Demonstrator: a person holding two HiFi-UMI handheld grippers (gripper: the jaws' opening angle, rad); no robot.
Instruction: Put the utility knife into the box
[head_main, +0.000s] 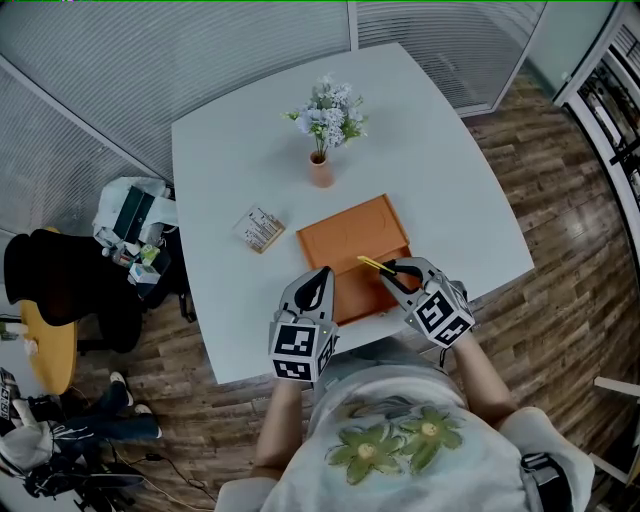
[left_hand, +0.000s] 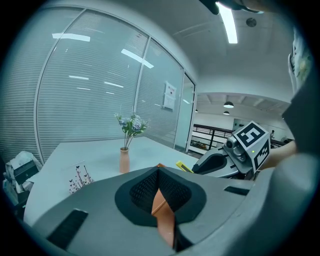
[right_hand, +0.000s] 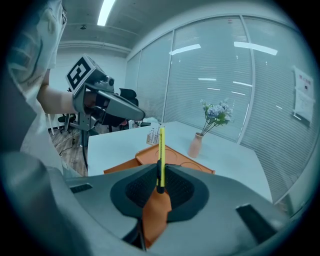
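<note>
Fingers (right_hand: 139, 191) of right gripper (head_main: 393, 270) pinching utility knife (head_main: 371, 265), over box (head_main: 350, 235)

There was one white table (head_main: 250, 150). On it sat one orange box (head_main: 350, 235) in the middle of the frame, one vase (head_main: 321, 170) of flowers above it, and one small card pack (head_main: 260, 229) to the left. There was one yellow utility knife (head_main: 373, 265). There were two grippers, the left gripper (head_main: 318, 283) and the right gripper (head_main: 392, 272), both in the lower middle.
</note>
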